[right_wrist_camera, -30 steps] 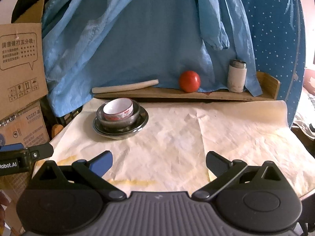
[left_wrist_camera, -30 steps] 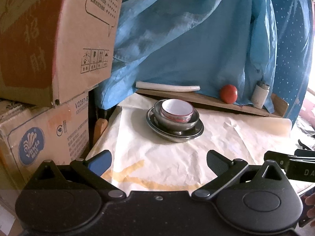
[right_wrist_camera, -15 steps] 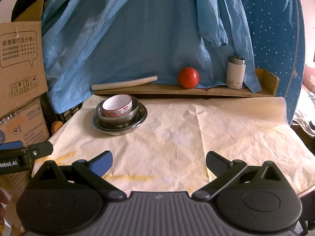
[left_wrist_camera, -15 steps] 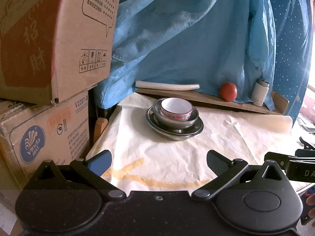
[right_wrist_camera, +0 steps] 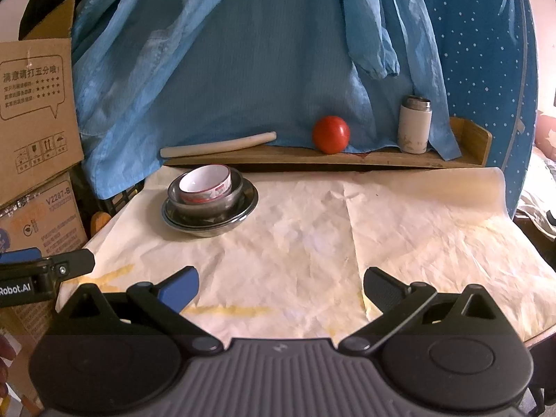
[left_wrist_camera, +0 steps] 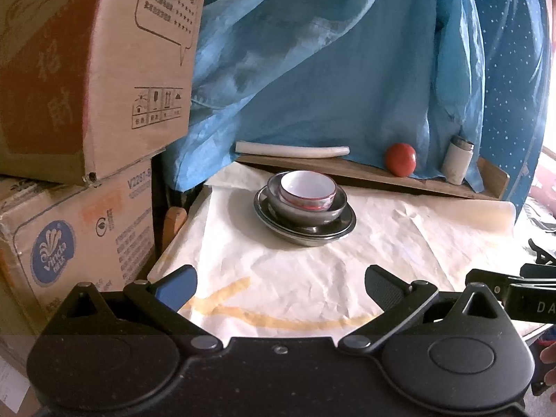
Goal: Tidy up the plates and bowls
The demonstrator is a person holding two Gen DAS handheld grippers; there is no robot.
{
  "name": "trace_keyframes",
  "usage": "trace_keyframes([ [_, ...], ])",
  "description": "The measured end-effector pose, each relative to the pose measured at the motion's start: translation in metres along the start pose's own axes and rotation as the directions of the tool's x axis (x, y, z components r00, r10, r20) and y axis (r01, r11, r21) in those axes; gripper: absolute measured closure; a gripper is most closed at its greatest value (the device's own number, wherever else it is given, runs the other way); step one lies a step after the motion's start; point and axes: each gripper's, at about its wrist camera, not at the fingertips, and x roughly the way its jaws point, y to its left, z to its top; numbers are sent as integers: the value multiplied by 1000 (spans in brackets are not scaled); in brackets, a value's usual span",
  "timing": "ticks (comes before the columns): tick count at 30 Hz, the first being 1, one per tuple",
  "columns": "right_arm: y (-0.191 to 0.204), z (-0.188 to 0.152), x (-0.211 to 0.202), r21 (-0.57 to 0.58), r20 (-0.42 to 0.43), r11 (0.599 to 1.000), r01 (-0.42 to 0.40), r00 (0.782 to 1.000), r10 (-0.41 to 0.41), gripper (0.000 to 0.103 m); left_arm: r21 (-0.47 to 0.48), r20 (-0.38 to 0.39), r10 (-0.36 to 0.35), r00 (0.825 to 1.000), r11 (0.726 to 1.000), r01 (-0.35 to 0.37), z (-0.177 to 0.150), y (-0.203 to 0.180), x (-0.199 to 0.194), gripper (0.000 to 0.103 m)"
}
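I hold both claws spread wide and empty above the near edge of the tabletop [right_wrist_camera: 312, 243], the left claw [left_wrist_camera: 279, 286] and the right claw [right_wrist_camera: 279, 286] well short of the dishes. The stack sits toward the far left: a white bowl with a red rim [left_wrist_camera: 307, 189] nested in a steel bowl [left_wrist_camera: 333, 208], both on a steel plate [left_wrist_camera: 305, 232]. I judge the stacking looks done, so the main risk is disturbing it. The white bowl leans inside the steel one in the right view, and a nudge could tip it out. The crumpled paper cover [right_wrist_camera: 434, 226] could snag a finger and drag the stack toward the edge. The tomato [right_wrist_camera: 330, 134] on the back ledge [right_wrist_camera: 382, 160] could roll if bumped.
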Motion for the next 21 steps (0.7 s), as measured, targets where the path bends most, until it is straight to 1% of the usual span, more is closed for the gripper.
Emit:
trace_keyframes([
  [21,-1,-1,0,5,-2,1000,-6,1000,6,0,-1,0,4,1000,1000,-4,1,0,-1,1],
])
